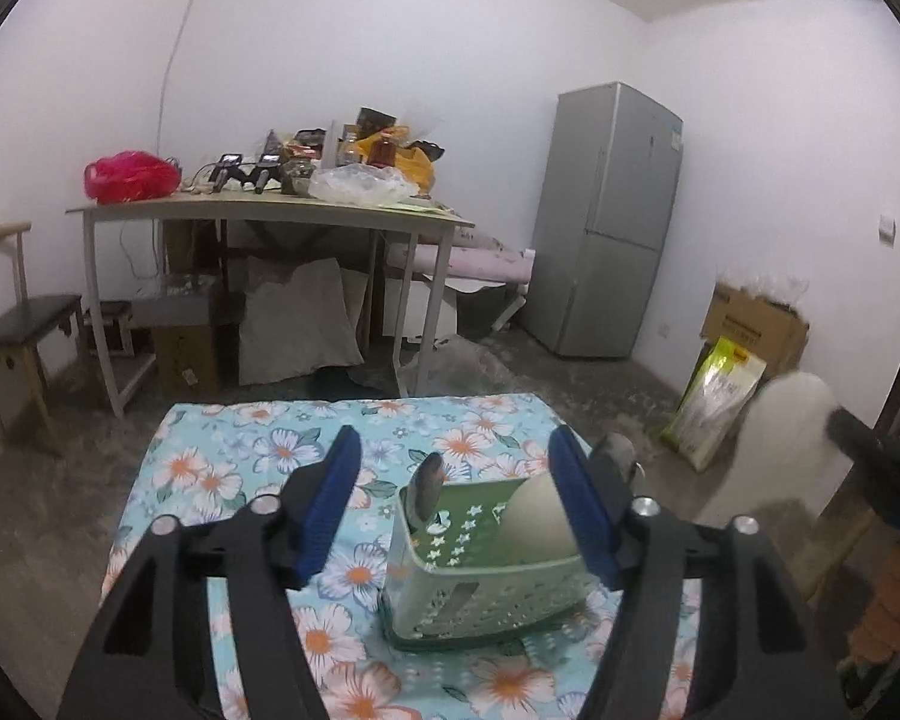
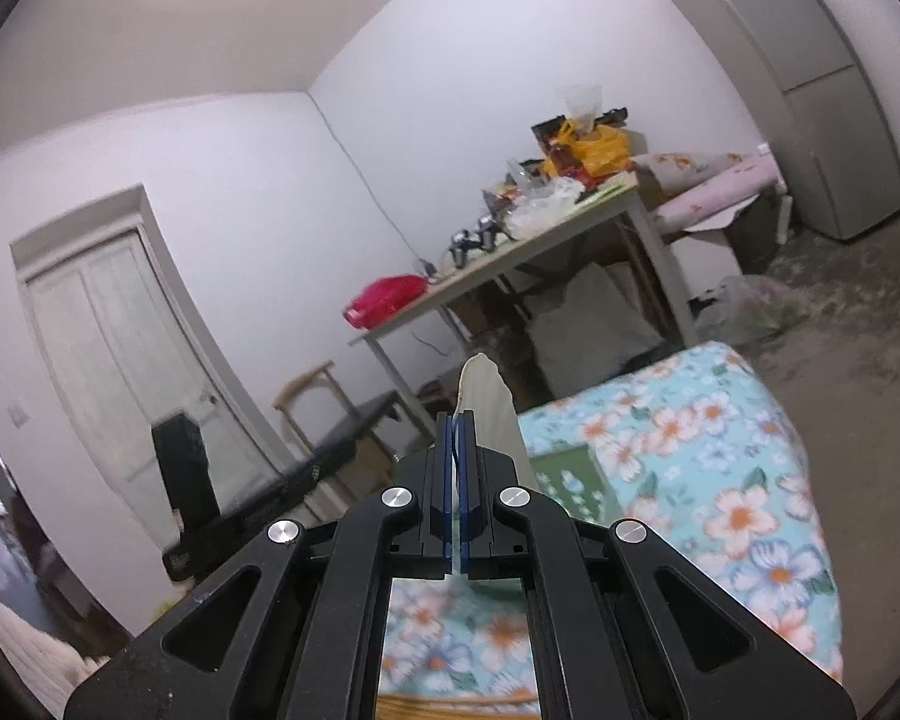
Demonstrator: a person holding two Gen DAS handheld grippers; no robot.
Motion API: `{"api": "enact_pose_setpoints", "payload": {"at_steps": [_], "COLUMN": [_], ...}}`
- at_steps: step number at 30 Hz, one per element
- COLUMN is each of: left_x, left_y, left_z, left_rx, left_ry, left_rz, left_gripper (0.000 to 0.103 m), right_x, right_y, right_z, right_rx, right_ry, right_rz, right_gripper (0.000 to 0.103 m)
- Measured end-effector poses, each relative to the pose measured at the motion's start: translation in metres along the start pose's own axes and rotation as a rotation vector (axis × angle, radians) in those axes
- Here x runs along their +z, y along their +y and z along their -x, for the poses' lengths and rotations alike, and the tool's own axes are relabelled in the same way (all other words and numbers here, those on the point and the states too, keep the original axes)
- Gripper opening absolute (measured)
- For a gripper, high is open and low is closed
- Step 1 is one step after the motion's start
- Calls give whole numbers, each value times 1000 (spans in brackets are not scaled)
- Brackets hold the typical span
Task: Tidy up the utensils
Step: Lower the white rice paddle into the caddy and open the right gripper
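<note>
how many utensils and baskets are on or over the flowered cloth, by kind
green basket: 1
pale spatulas: 2, one in the basket, one in the right gripper
metal spoon in the basket: 1
total: 4

Centre of the left wrist view: cluttered table (image 1: 258,208) against the white wall, red bundle (image 1: 127,176) on its left end, plastic bags (image 1: 360,183) mid-top. Grey refrigerator (image 1: 609,222) upright at right; cardboard box (image 1: 753,318) and yellow-green bag (image 1: 714,405) further right, wooden chair (image 1: 15,324) far left. Right wrist view: white double door (image 2: 120,360) at left.
</note>
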State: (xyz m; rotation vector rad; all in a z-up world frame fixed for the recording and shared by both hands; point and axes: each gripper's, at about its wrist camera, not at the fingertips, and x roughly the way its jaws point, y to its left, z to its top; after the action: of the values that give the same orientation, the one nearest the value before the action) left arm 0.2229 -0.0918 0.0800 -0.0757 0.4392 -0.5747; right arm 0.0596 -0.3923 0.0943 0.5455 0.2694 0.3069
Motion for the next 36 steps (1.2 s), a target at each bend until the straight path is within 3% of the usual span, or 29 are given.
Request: {"api": "enact_pose_setpoints", "payload": {"at_steps": [6,11,16,20,21,23,25,32,36], "left_x": [-15,-41,-73,-94,-97,-103,-106,-108,-111], "left_y": [12,17,21,27,28,31,33,36,40], "left_z": [26,42,49,51,51,53,54,59,61], "left_rx": [18,46,91,102,102,108,114,105,95], "left_ry": [23,65,113,154,157,162,160,153,177], "left_rz": [18,29,32,89,100,116,117,141,155], "left_gripper": [84,95,97,97,97,97,97,97,97], "right_x": [23,26,4,-26,-29,-27,-21,-2,-12], "right_y": [-1,-1,-4,-14,-16,-16,-13,-10,-4], "right_z": [-18,-44,-78,-104,-104,-93,-77,-45,-20], "right_rx": [31,-4,-99,-172,-168,-146,-126,-118,-139], "right_ry": [-24,0,69,186,201,178,134,78,88], "right_rz": [21,78,177,232,219,189,172,97,55], "right_gripper": [0,0,0,9,11,33,42,44,47]}}
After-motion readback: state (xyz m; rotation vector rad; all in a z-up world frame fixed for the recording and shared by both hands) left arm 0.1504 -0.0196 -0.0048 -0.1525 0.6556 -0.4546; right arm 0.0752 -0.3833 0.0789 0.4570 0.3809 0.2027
